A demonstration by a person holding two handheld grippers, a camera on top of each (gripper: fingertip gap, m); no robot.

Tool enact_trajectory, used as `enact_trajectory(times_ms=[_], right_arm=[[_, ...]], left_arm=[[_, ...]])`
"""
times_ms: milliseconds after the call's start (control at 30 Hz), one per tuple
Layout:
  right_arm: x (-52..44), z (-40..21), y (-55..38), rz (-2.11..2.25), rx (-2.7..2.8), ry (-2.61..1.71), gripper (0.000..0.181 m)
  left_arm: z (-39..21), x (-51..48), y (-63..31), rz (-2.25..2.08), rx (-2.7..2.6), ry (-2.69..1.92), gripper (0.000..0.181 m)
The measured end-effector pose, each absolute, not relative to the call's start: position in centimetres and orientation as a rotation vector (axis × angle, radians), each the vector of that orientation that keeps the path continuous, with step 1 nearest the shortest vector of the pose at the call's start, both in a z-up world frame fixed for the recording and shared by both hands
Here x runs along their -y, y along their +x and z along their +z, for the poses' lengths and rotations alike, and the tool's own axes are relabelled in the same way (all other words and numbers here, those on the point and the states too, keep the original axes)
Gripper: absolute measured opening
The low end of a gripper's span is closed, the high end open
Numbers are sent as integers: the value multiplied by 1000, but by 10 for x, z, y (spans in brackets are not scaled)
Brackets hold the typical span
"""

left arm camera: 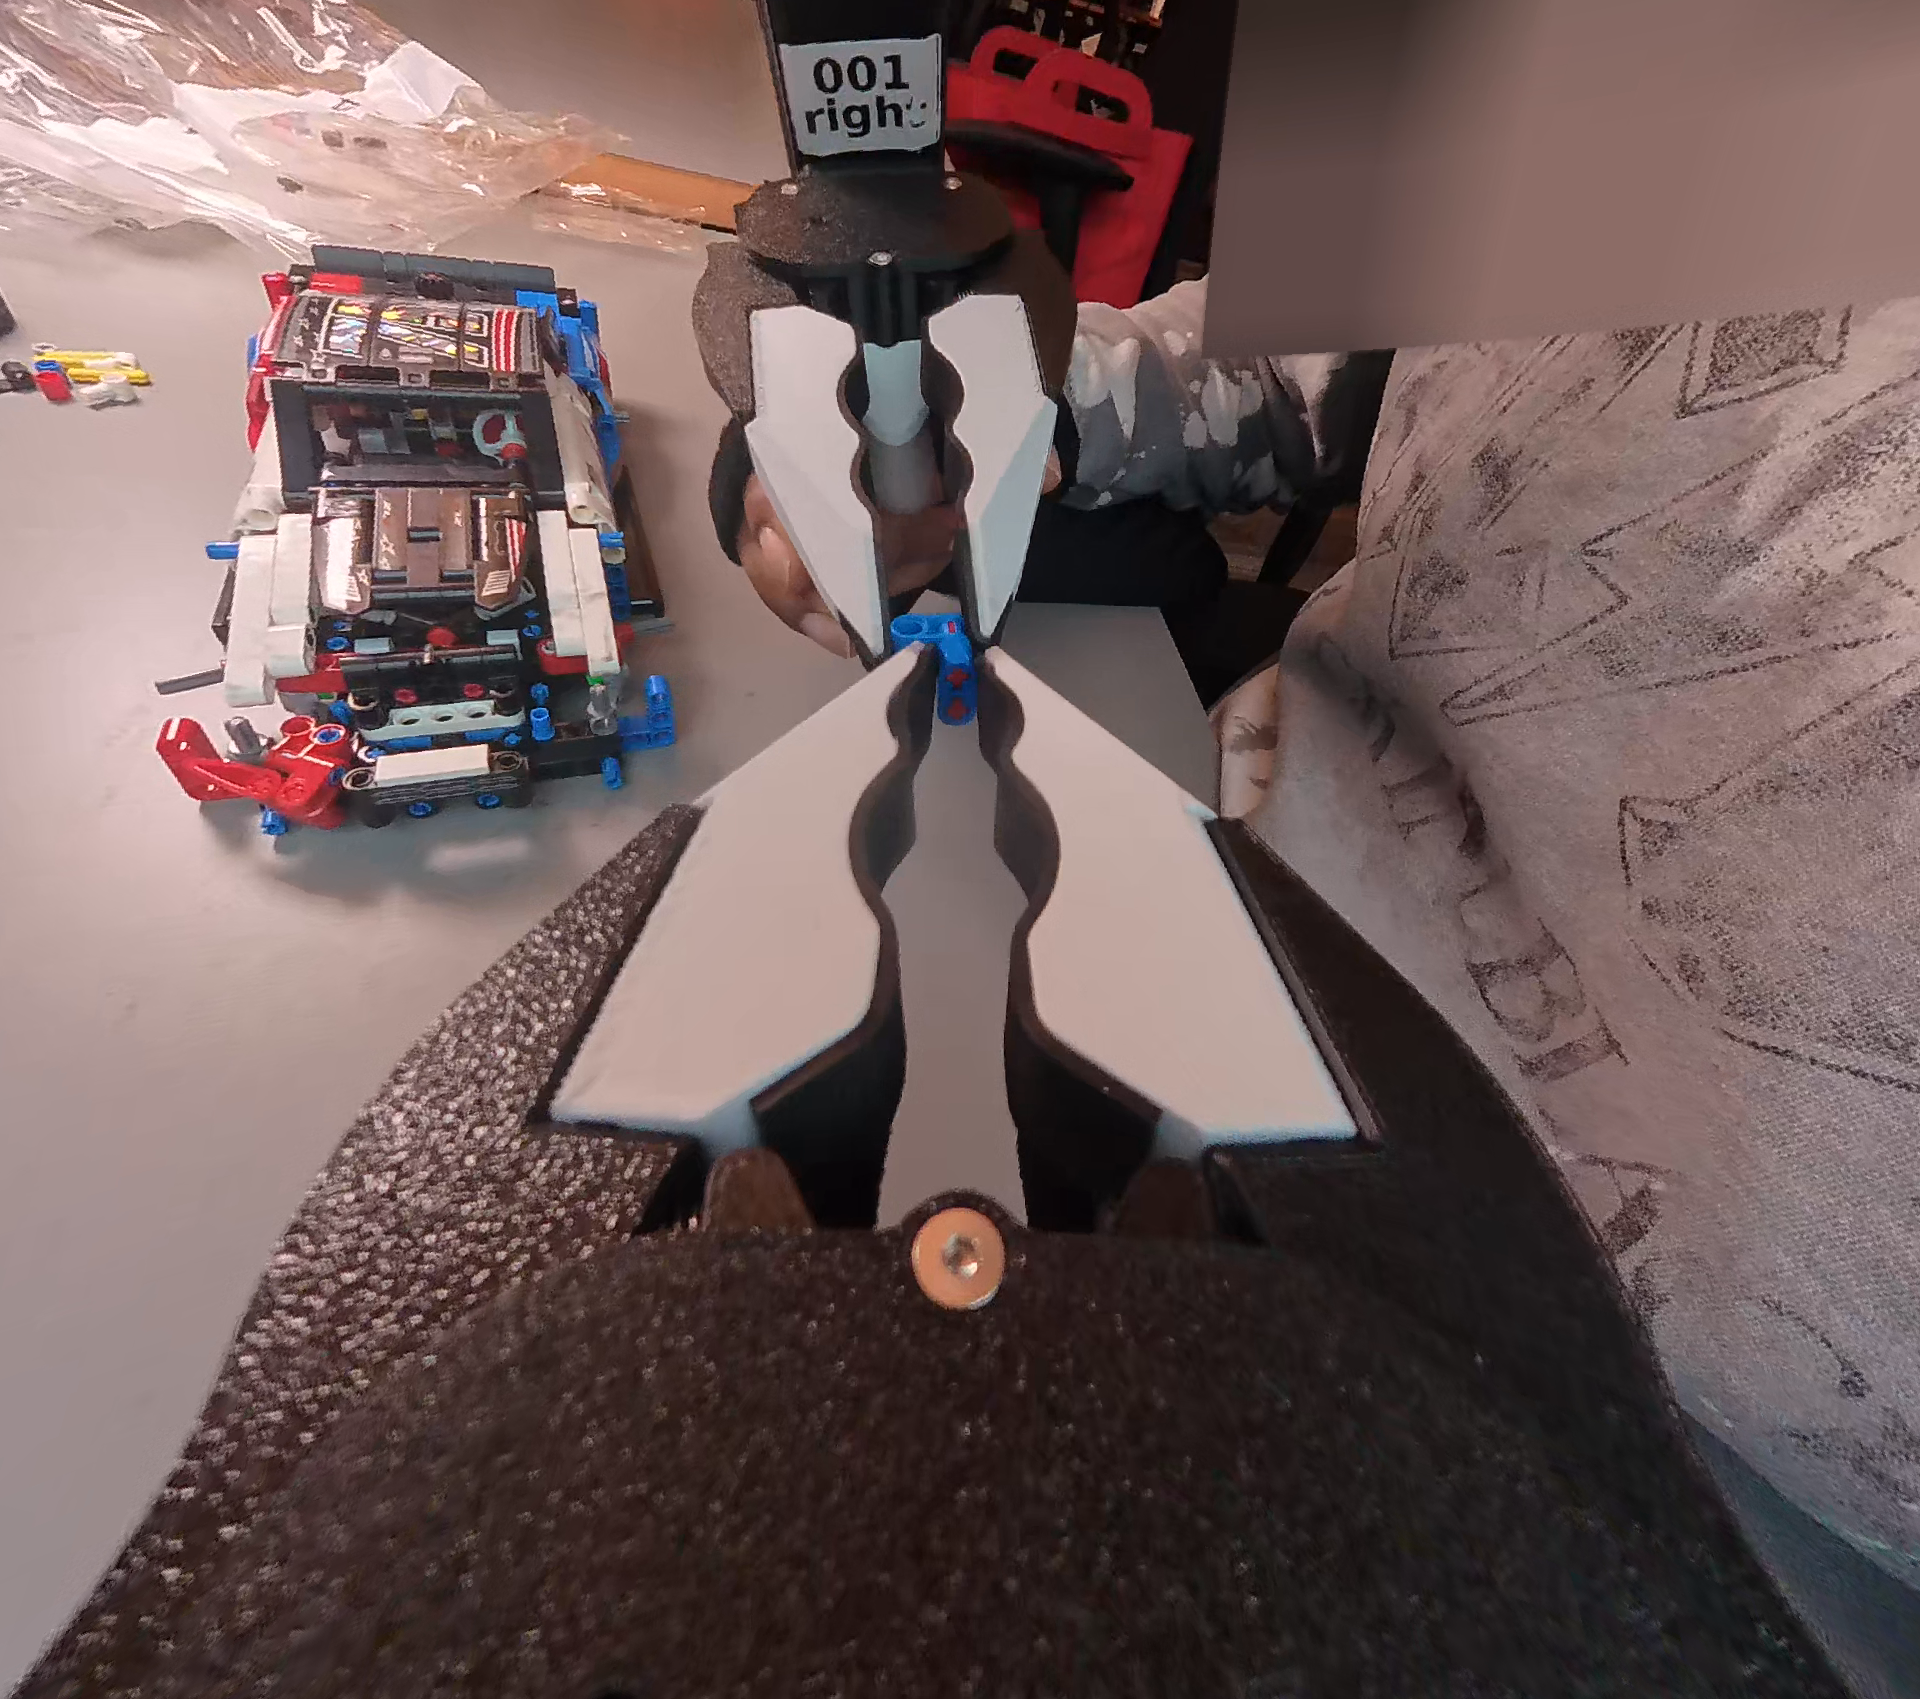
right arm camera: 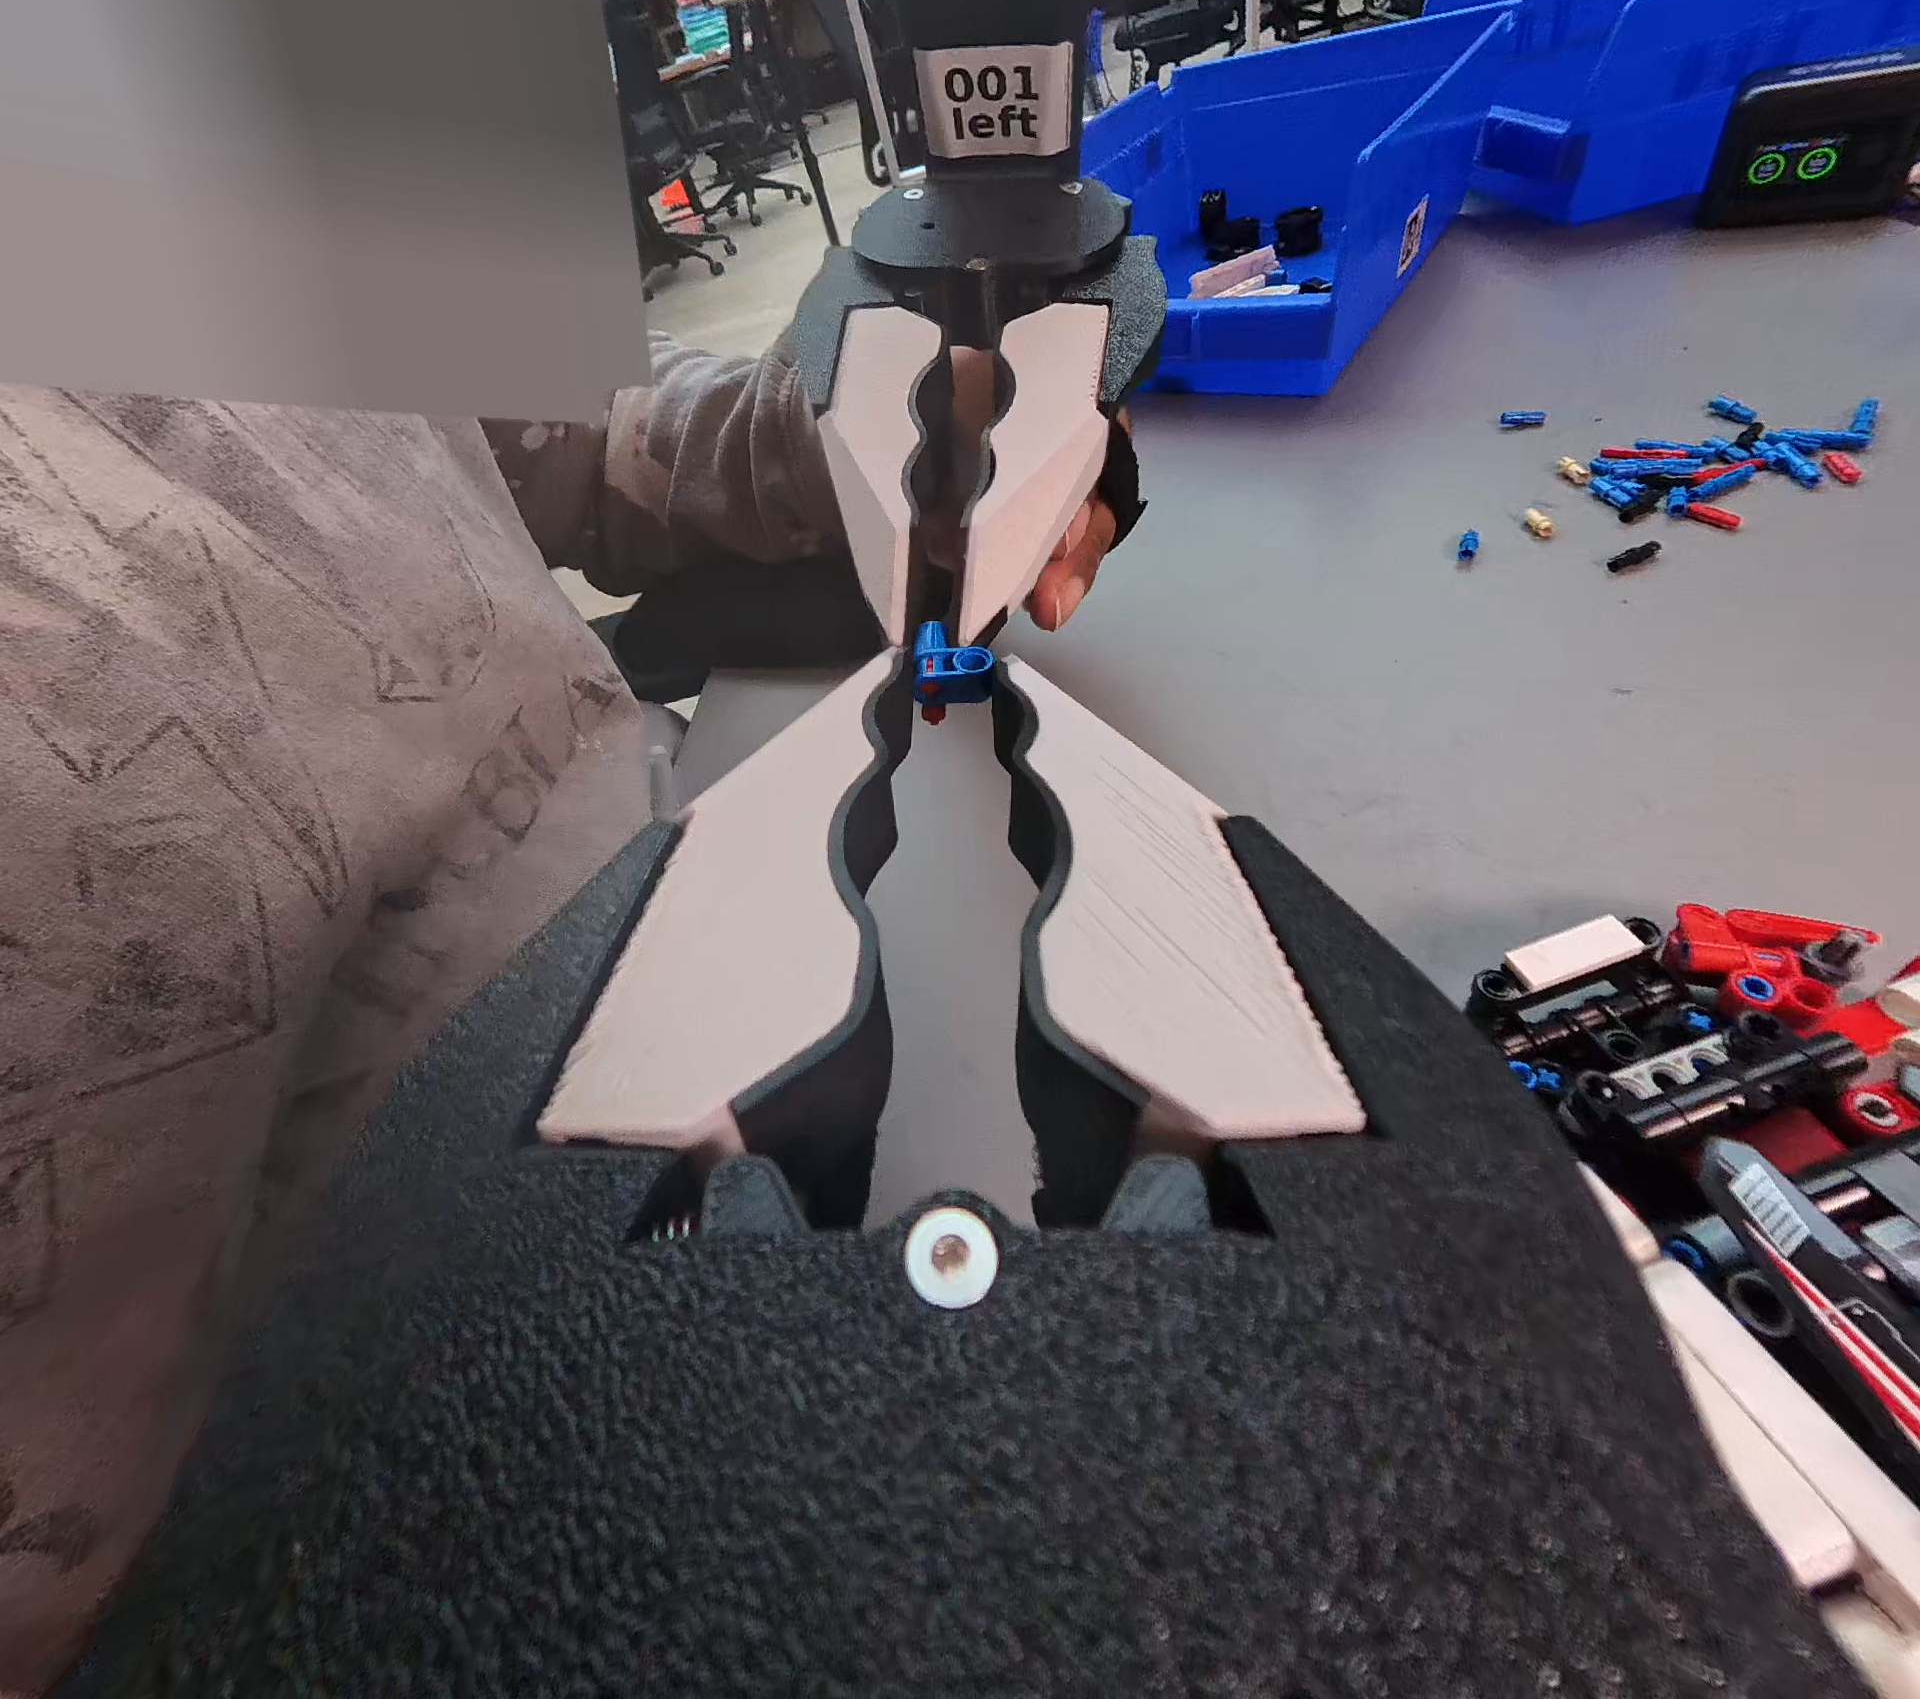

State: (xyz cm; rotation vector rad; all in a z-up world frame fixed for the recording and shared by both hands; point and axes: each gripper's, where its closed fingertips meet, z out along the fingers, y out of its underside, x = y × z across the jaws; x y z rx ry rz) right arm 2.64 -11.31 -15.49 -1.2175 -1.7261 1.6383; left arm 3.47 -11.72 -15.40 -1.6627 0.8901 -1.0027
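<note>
Built almost whole, by the look of it – brick-built car at nine o'clock on the grey table, loose pins scattered at two o'clock. Tip to tip in mid-air just past the table's near edge: left gripper and right gripper, both narrowed onto one small blue connector piece – still off the car. Open room toward the table's middle; tight toward the sweater.
</note>
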Motion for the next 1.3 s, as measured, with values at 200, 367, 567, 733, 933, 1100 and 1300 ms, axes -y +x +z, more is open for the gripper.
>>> enact_trajectory(times_ms=[200,367,567,733,933,1100,1300], right_arm=[[109,-138,27,1681,1637,-1150,13],[104,-131,28,1664,1598,-1092,12],[73,-114,44,1665,1461,-1092,11],[89,-123,33,1666,1515,-1085,13],[74,-102,46,1990,1334,-1105,13],[48,-76,61,2251,1100,-1088,14],[13,-60,71,2263,996,-1134,13]], left_arm=[[-137,113,34,-997,-831,-1597,4],[-131,109,34,-998,-791,-1586,4],[-113,99,-8,-1024,-601,-1528,2],[-150,86,0,-924,-681,-1722,4],[-178,81,-4,-920,-636,-1849,5],[-188,79,-4,-898,-627,-1902,5],[-196,75,-4,-900,-589,-1932,5]])
